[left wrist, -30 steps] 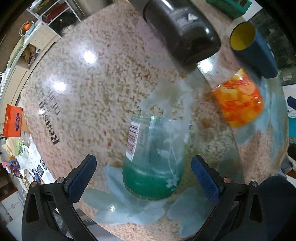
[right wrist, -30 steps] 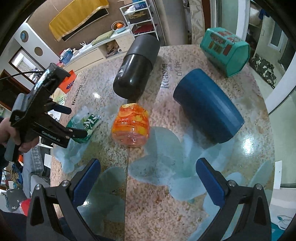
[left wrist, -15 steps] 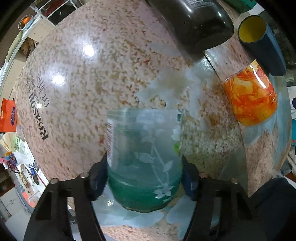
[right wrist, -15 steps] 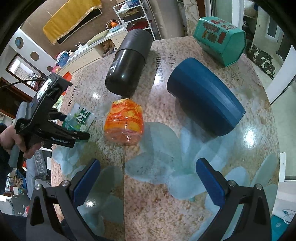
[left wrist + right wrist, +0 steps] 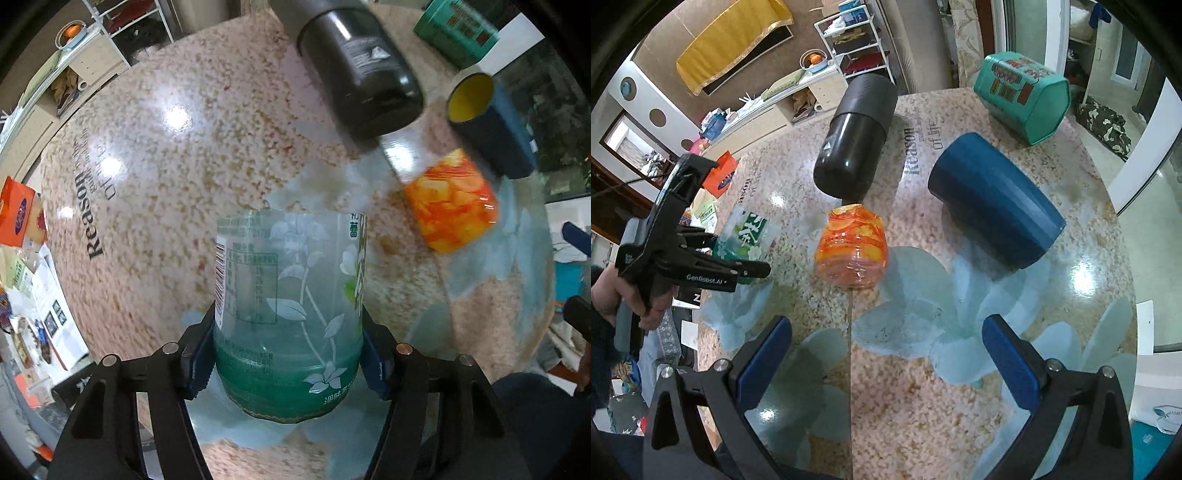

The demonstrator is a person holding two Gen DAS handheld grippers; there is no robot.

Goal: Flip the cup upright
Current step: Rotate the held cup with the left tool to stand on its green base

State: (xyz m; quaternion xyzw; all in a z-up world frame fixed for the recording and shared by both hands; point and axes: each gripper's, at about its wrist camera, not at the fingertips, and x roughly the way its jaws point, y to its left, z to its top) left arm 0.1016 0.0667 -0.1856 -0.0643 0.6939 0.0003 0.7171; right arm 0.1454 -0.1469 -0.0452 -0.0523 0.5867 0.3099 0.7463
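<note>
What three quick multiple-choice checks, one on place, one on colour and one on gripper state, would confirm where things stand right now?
1. Where does the orange cup lie?
A. between the green-labelled cup and the blue cup
B. behind the teal tin
C. inside the black cup

2. What colour is the inside of the blue cup?
A. white
B. yellow
C. red

3. What is the left gripper doing?
A. hanging open over bare table
B. gripping the orange cup
C. shut on the green-labelled cup

Key: 1 A, the right wrist view shows it lying between them; 2 B, its open mouth shows yellow; 3 C, both pads press the cup's sides.
</note>
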